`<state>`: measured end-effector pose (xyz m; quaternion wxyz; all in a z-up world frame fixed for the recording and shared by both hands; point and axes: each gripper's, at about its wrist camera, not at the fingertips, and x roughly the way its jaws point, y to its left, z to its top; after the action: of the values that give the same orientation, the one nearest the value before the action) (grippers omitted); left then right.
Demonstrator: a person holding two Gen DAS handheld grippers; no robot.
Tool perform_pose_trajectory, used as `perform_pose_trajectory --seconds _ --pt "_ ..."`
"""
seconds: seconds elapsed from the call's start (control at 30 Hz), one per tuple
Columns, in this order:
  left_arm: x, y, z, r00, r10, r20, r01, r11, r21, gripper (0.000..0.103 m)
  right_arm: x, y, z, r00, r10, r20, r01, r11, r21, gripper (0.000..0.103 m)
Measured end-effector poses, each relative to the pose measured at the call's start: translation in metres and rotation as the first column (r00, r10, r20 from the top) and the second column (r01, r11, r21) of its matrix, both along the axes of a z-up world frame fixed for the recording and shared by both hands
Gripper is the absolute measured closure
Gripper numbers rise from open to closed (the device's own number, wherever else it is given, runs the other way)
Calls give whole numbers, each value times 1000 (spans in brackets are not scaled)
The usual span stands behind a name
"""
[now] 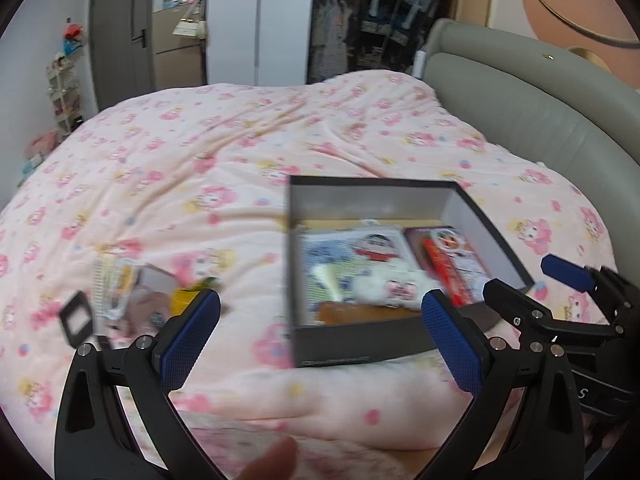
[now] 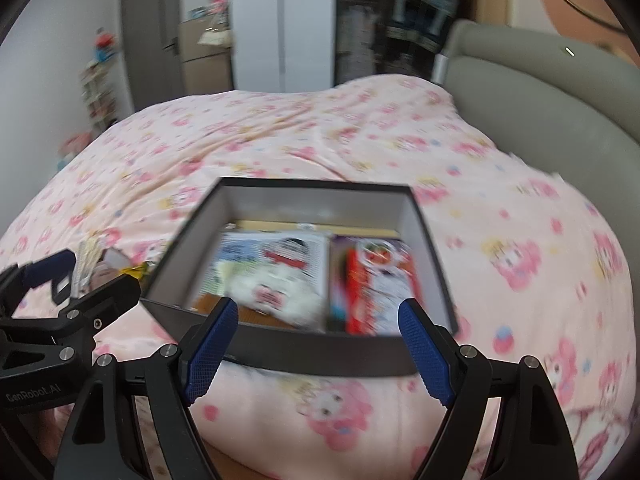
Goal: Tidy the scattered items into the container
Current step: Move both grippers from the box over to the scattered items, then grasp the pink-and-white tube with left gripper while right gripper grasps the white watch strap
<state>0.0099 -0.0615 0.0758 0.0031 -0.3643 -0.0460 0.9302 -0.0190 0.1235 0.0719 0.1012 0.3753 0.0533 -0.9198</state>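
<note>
Pink flowered bedding [image 1: 208,168] covers the bed beneath both your grippers. Just ahead of your right gripper [image 2: 318,344] sits the dark open box [image 2: 312,354], already holding a cartoon-printed pouch [image 2: 276,264] and a red packet [image 2: 376,280]; from your left gripper [image 1: 320,334] the box lies ahead and to the right. Ahead and left of that gripper, a small pile of loose items [image 1: 132,292] rests on the cover, too blurred to name. Both your grippers have their jaws spread wide, holding nothing. A grey padded headboard [image 1: 532,112] curves round on your right.
</note>
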Motion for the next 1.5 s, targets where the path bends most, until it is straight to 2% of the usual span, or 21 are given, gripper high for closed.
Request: perform_pose_trajectory --seconds 0.17,0.3,0.47,0.53,0.67,0.8,0.9,1.1,1.17,1.23,1.4,1.43,1.5 --pt "12 -63 5 992 123 -6 -123 992 17 1 -9 -60 12 991 132 -6 -132 991 9 21" --pt "29 -118 -4 973 230 19 -231 971 58 3 -23 -124 7 958 276 73 -277 961 6 21" --pt "46 -191 -34 935 340 100 -353 921 168 3 -32 -194 -3 895 429 124 -427 903 -46 22" --pt "49 -212 -49 919 371 134 -393 896 208 12 -36 -218 -13 870 469 151 -467 883 -48 25" --pt "54 -244 -80 888 407 214 -454 848 272 20 -42 -250 -40 839 499 216 -506 862 -23 35" --pt "52 -258 -110 864 410 293 -490 820 296 47 -48 -268 -68 803 514 304 -526 849 -47 47" --pt "49 -263 -131 855 395 336 -499 803 327 51 -53 -274 -85 780 513 358 -527 847 -65 49" --pt "37 -269 -163 853 320 412 -489 764 420 51 -61 -283 -118 730 502 464 -520 848 -100 49" --pt "33 -268 -169 859 288 422 -474 759 447 57 -58 -286 -121 717 512 474 -530 841 -107 49" --pt "29 -265 -171 868 266 420 -457 759 464 70 -55 -290 -122 703 523 482 -541 833 -115 49" --pt "23 -265 -165 861 263 435 -453 787 420 87 -48 -295 -117 684 549 480 -566 815 -126 49" --pt "23 -266 -161 865 263 428 -450 785 426 93 -47 -296 -117 678 555 482 -573 810 -127 49" --pt "21 -266 -152 882 238 406 -425 775 468 96 -44 -299 -115 666 562 491 -589 800 -117 49"
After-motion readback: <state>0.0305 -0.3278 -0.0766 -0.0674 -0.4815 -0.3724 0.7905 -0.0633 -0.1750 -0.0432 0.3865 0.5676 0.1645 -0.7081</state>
